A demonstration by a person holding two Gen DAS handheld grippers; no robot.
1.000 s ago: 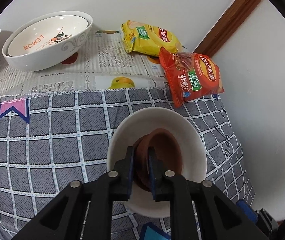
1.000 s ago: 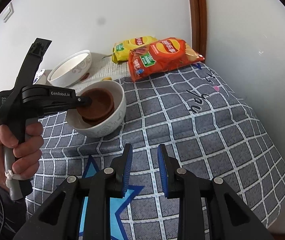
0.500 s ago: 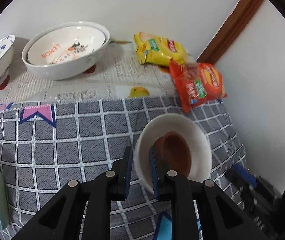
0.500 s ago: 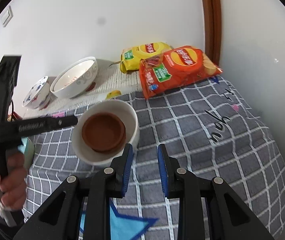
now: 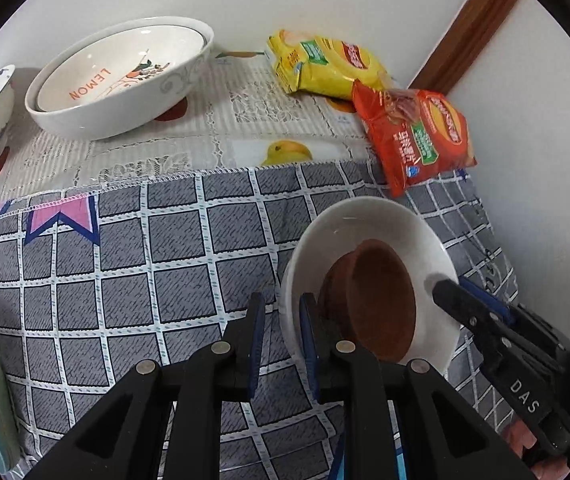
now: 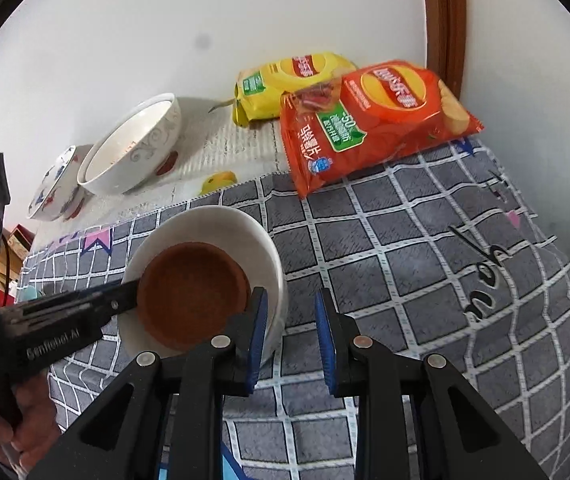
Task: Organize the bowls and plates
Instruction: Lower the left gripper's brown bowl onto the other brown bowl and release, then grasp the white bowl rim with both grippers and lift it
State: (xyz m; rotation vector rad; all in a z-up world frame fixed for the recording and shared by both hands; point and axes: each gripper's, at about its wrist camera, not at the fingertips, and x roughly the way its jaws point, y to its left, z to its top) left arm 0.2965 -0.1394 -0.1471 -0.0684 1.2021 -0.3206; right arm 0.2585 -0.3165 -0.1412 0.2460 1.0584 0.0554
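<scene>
Bowls first: white bowl holds a brown bowl. Left gripper and right gripper, both parted, straddle opposite sides of its rim without pinching. Beyond it lie the orange chip bag and the lemon bowl; open checked cloth lies right of it.

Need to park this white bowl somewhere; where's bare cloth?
Bare checked cloth lies right of the white bowl, below the red chip bag. More lies left of it. Crowded: the back strip with the LEMON bowl and yellow bag.

A home corner: patterned tablecloths, ceramic bowls, crisp packets, wooden door frame.
</scene>
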